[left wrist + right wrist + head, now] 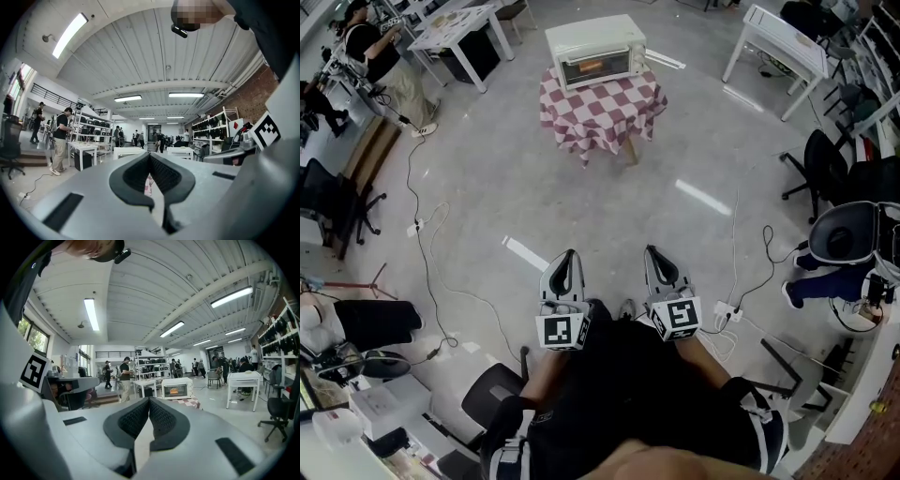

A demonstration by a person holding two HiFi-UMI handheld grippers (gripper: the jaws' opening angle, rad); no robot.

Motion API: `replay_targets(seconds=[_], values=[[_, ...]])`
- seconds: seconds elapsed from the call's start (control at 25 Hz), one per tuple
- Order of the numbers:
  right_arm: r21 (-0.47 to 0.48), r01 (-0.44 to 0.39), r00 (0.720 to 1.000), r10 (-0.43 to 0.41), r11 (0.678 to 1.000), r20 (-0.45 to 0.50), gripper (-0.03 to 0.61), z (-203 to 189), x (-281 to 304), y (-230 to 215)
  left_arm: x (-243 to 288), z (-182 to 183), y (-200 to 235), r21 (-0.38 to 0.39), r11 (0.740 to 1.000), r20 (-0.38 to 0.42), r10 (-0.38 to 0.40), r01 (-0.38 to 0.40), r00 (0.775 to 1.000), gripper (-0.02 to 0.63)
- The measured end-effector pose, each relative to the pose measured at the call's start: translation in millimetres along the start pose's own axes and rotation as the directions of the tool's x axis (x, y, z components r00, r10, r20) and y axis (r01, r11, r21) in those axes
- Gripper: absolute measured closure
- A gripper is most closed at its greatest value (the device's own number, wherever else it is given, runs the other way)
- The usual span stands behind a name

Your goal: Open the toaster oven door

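Note:
A cream toaster oven (595, 50) with its glass door shut stands on a small table under a red-and-white checked cloth (600, 108), far ahead across the floor. It also shows in the right gripper view as the toaster oven (176, 388), a glow behind its door. My left gripper (567, 255) and right gripper (653, 251) are held close to my body, well short of the table. Both are shut with nothing between the pads. In the left gripper view only a sliver of checked cloth (149, 183) shows between the left gripper's fingers (166, 176).
White tables stand at the back left (459, 28) and back right (783, 42). Cables (427, 253) trail over the floor at left and right (741, 281). A black office chair (820, 169) and a seated person (844, 248) are on the right; a person (380, 61) stands back left.

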State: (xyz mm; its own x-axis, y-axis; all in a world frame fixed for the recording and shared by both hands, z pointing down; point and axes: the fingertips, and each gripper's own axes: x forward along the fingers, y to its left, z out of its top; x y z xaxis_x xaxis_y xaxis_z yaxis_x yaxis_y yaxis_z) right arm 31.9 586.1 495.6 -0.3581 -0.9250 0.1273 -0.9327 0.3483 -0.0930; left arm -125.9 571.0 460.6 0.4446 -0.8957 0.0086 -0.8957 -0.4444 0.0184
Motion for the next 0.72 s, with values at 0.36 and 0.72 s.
replay_targets(seconds=[0.36, 0.72], values=[[0.006, 0.007, 1.000, -0.007, 1.000, -0.021, 0.552, -10, 34, -32, 39, -20, 8, -0.018, 1.000, -0.041, 0.015, -0.016, 0.999, 0.606], [-0.028, 0.020, 0.999, -0.020, 0.999, -0.026, 0.552, 7, 135, -63, 149, -25, 53, -0.035, 0.999, -0.029, -0.040, 0.039, 0.999, 0.606]])
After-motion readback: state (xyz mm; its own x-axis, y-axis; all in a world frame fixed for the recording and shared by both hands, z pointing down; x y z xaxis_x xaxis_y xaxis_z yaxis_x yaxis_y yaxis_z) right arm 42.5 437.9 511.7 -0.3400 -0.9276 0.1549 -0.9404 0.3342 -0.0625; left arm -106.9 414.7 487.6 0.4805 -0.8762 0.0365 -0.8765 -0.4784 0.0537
